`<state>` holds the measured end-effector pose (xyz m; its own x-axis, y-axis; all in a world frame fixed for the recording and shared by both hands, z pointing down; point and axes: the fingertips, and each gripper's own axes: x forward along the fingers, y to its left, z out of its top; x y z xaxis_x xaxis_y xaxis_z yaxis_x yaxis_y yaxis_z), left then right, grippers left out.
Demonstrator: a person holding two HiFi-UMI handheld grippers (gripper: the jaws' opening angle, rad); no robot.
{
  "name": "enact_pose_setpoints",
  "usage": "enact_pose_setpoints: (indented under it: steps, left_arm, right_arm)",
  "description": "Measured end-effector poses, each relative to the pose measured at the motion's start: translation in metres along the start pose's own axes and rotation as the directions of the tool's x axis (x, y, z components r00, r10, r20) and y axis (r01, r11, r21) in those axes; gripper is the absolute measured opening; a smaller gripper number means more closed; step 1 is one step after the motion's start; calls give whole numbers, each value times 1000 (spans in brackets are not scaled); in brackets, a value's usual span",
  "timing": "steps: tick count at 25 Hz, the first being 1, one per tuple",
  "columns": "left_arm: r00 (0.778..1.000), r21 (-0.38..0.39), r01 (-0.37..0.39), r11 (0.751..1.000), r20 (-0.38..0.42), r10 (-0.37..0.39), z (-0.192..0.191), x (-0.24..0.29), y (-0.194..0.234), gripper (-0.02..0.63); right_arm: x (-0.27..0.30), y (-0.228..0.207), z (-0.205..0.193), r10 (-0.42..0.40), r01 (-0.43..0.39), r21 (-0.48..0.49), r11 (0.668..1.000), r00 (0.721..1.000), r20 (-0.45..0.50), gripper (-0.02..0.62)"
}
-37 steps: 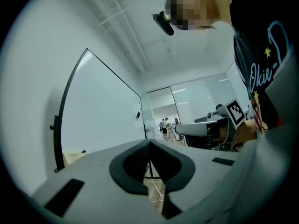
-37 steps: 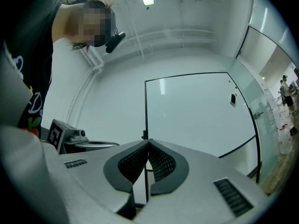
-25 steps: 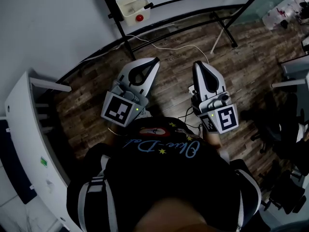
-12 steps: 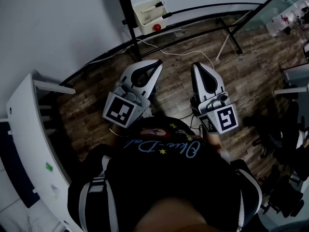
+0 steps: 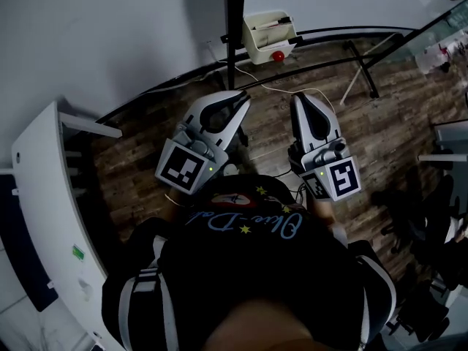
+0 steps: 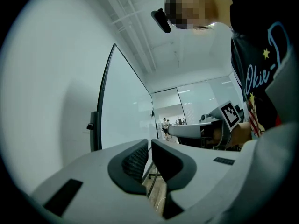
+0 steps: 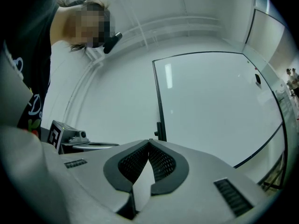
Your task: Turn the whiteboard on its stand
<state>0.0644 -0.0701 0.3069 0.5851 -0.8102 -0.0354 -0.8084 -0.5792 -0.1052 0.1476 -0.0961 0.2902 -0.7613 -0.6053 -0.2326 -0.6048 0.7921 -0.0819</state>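
Whiteboard upright on stand, ahead, apart from both grippers; tray beside stand; white shelf at left. Left gripper jaws just parting, empty; right gripper clenched, empty. Stand now nearer frame centre than before.

Head view looks steeply down; both gripper views face the whiteboard.

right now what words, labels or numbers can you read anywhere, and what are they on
"Okie-", light blue cursive on the person's black shirt; the rest is cut off.
Square black-and-white markers on the white cubes: patterns, no words.
Large white whiteboard: blank.
Nothing else is readable.
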Motion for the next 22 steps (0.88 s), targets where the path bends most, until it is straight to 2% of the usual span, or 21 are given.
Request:
enact_pose_setpoints:
  steps: [4, 10, 18, 22]
  left_arm:
    - [1000, -2, -5, 1000, -11, 5, -6, -10, 18, 41]
    - [999, -17, -26, 1000, -21, 26, -14, -15, 28, 41]
    - [998, -16, -44, 999, -34, 44, -9, 3, 38, 41]
    - [997, -16, -69, 997, -39, 69, -7, 18, 44, 41]
  right_arm:
    - [19, 16, -10, 29, -29, 10, 1000, 999, -16, 20]
    - [27, 18, -13, 46, -46, -3, 999, 998, -37, 20]
    - [42, -11, -1, 63, -63, -22, 998, 998, -20, 20]
    - [50, -19, -1, 102, -102, -11, 995, 995, -18, 20]
